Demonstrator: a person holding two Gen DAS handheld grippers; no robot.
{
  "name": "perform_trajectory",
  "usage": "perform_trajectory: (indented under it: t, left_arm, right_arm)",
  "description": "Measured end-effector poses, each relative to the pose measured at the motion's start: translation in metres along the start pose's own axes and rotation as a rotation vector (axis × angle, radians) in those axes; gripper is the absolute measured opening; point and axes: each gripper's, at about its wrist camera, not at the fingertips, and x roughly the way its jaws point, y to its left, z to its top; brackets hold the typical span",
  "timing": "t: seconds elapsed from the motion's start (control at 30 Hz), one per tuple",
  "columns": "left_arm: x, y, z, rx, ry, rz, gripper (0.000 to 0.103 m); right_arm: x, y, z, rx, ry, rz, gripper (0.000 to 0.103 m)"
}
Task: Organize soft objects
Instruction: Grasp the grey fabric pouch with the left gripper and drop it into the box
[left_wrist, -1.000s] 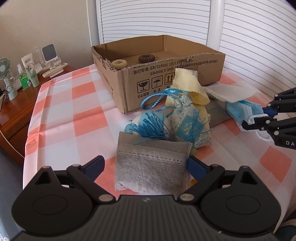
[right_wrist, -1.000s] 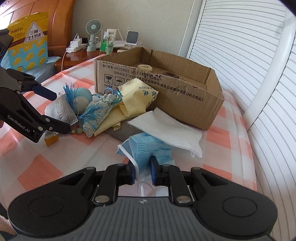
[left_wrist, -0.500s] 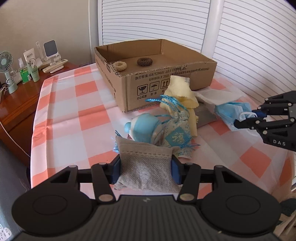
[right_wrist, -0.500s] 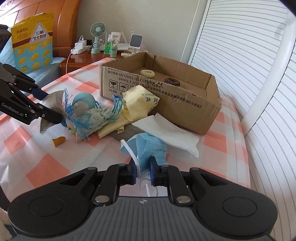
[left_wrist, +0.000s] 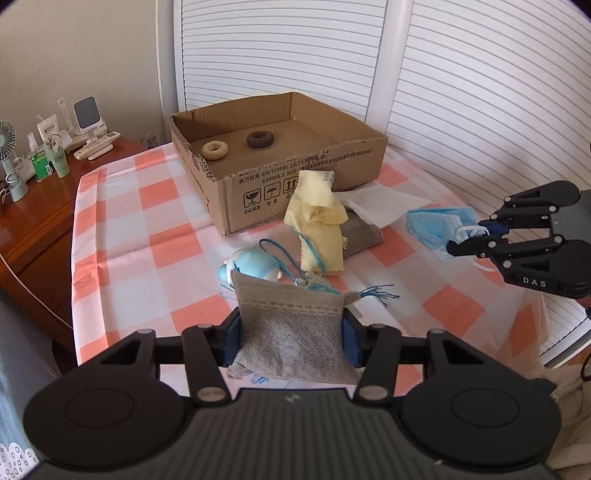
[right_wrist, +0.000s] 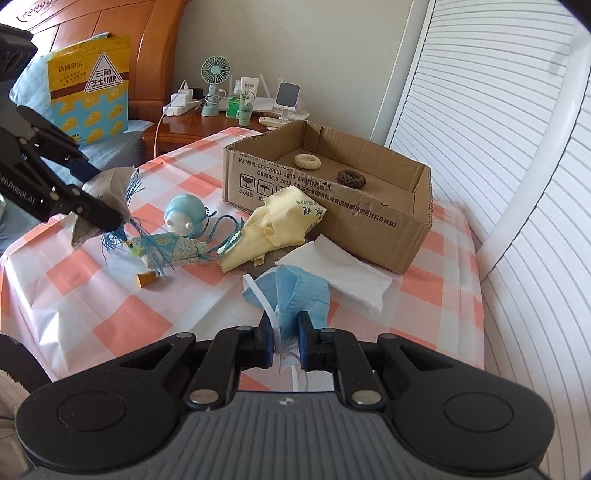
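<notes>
On the left, the left gripper (left_wrist: 291, 341) pinched a grey sachet (left_wrist: 290, 332) by its sides, raised above the checked tablecloth (left_wrist: 147, 236). The open cardboard box (left_wrist: 314, 184) stood behind the yellow cloth (left_wrist: 317, 225) mid-table, and on the right the right gripper (right_wrist: 283, 345) pinched a blue face mask (right_wrist: 295, 291).

A mint green desk fan (right_wrist: 216, 83) stands on a wooden nightstand (right_wrist: 184, 129). A yellow snack bag (right_wrist: 90, 88) leans against an orange wooden headboard (right_wrist: 155, 48).
</notes>
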Motion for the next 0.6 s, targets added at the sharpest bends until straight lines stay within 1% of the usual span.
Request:
perform_trajectory:
  t: [0.13,0.6]
  left_arm:
    - [-0.008,0.000,0.008,0.007,-0.009,-0.002,0.053]
    - [0.000,0.000,0.013,-0.007,0.027,0.014,0.053]
  right_arm:
    - [-0.008,-0.001,-0.001,-0.008,-0.010,-0.010,0.015]
    - [-0.016,-0.009,-0.009,0.000,-0.018,-0.024,0.015]
